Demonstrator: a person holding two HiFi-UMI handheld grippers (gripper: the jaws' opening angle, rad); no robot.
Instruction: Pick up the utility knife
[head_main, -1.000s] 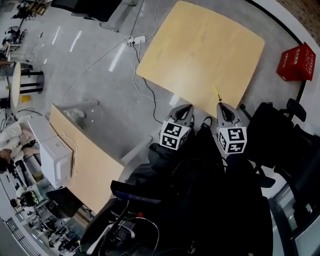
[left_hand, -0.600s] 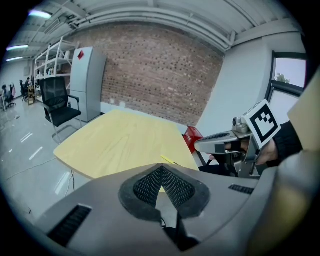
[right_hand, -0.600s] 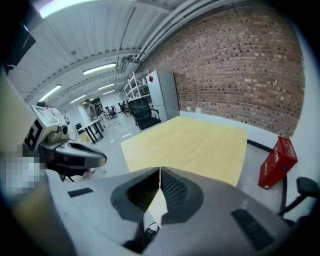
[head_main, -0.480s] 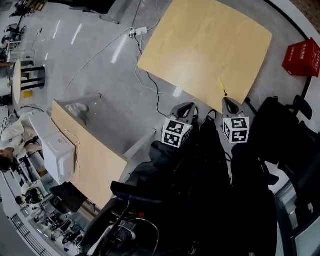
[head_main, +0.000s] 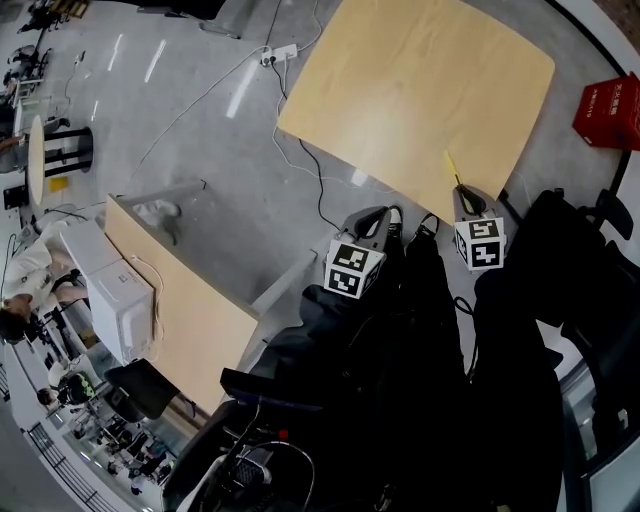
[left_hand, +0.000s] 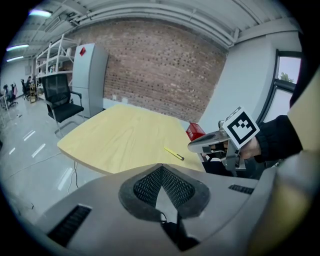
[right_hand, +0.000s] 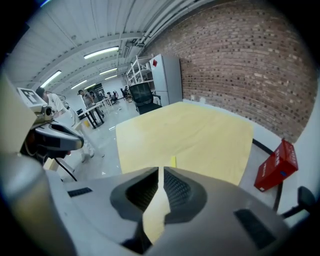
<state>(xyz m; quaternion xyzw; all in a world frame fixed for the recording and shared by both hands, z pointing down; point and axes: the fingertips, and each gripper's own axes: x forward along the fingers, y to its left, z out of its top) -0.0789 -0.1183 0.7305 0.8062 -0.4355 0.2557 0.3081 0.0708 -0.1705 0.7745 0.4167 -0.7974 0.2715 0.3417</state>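
Note:
The yellow utility knife (head_main: 452, 167) lies near the near edge of the light wooden table (head_main: 400, 90). My right gripper (head_main: 467, 195) is just short of the knife's near end, jaws shut and empty. In the right gripper view the knife (right_hand: 173, 161) shows just past the right gripper (right_hand: 161, 170). My left gripper (head_main: 378, 216) hangs off the table's near edge, left of the knife, shut with nothing in it. The left gripper view shows the knife (left_hand: 174, 154) on the table beyond the left gripper (left_hand: 161, 166), with the right gripper (left_hand: 207, 143) close beside it.
A red box (head_main: 610, 105) sits on the floor at the right. Black office chairs (head_main: 590, 270) stand near my right side. Cables and a power strip (head_main: 278, 52) cross the floor left of the table. A second wooden table (head_main: 180, 310) holds a white box (head_main: 115, 310).
My right gripper has moved forward until its tip is almost at the knife. The left gripper has hardly moved. The head view has shifted slightly.

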